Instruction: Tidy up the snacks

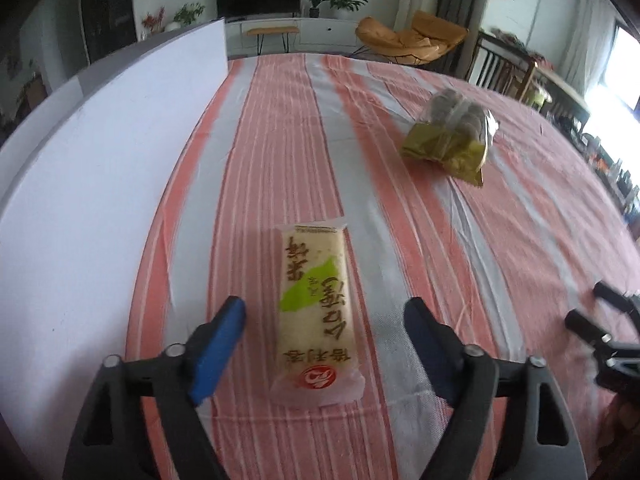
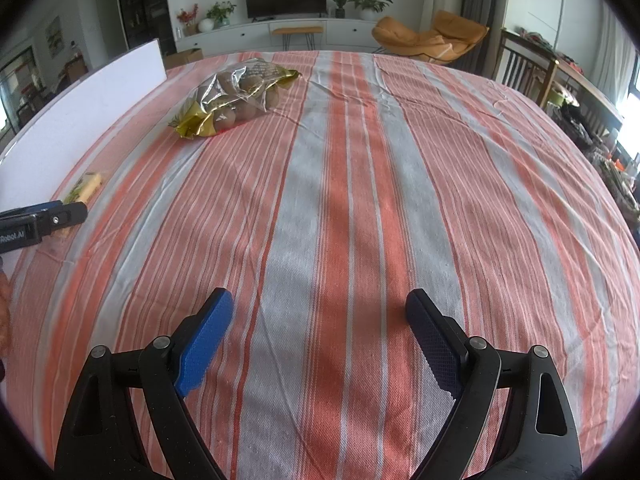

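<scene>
Left claw (image 1: 324, 316) straddles snack bar (image 1: 318, 312) — lying lengthwise, untouched.

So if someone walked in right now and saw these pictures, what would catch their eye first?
Probably the striped orange and grey tablecloth that fills both views. Next, the long pale snack pack with a green patch, lying flat between the blue pads of the open left claw, which do not touch it. Further back lies a clear bag of brown round snacks with gold ends, near the white board.
</scene>
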`<state>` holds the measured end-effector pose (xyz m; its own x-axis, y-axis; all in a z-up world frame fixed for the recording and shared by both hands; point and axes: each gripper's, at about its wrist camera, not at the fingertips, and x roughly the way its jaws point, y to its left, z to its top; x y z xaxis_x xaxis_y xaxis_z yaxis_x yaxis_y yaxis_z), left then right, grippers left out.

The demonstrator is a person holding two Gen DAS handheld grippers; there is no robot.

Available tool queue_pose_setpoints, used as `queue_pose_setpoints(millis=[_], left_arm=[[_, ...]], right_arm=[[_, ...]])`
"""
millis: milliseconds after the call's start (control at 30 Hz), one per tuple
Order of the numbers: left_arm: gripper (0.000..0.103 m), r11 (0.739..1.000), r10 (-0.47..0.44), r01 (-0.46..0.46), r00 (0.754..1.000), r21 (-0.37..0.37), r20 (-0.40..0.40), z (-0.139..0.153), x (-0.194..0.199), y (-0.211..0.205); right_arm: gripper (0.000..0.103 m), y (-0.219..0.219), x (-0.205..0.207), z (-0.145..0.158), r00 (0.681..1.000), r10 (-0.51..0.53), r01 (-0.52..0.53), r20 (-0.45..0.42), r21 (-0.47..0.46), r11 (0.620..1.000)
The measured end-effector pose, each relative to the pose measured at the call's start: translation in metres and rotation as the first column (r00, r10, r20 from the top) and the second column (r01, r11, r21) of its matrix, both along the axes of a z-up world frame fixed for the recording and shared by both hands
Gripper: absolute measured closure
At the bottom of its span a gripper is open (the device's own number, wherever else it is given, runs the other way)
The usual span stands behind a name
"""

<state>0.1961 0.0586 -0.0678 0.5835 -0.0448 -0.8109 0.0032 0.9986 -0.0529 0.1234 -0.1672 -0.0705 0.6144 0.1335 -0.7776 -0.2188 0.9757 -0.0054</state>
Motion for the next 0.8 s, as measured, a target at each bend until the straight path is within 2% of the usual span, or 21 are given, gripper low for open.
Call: queue_pose_setpoints(millis=[67, 167, 500, 700, 800], left_arm=[[0.009, 0.998, -0.007, 0.006, 1.000, 0.056, 0.016, -0.004, -0.001, -0.012], [0.000, 0.999, 0.028, -0.029, 1.000, 0.036, 0.002, -0.006, 0.000, -0.007], [0.000, 0.999, 0.034, -0.034, 0.999, 0.041, 0.003, -0.006, 0.001, -0.008], [0.000, 0.999, 0.034, -0.034, 0.999, 0.041, 0.004, -0.006, 0.000, -0.008], [0.000, 0.999, 0.035, -0.035, 0.999, 0.041, 0.004, -0.006, 0.000, -0.008]], right_arm=[[0.013, 0.000, 0.000, 0.000, 1.000, 0.000, 0.000, 0.000, 0.000, 1.000], [0.013, 0.000, 0.000, 0.000, 1.000, 0.000, 0.000, 0.000, 0.000, 1.000], [0.011, 0.000, 0.002, -0.002, 1.000, 0.009, -0.009, -0.003, -0.001, 1.000], [0.004, 0.007, 0.006, -0.004, 0.999, 0.027, -0.027, -0.022, 0.002, 1.000], [0.007, 0.008, 0.028, 0.003, 0.994, 0.057, -0.055, -0.095, 0.023, 0.998]])
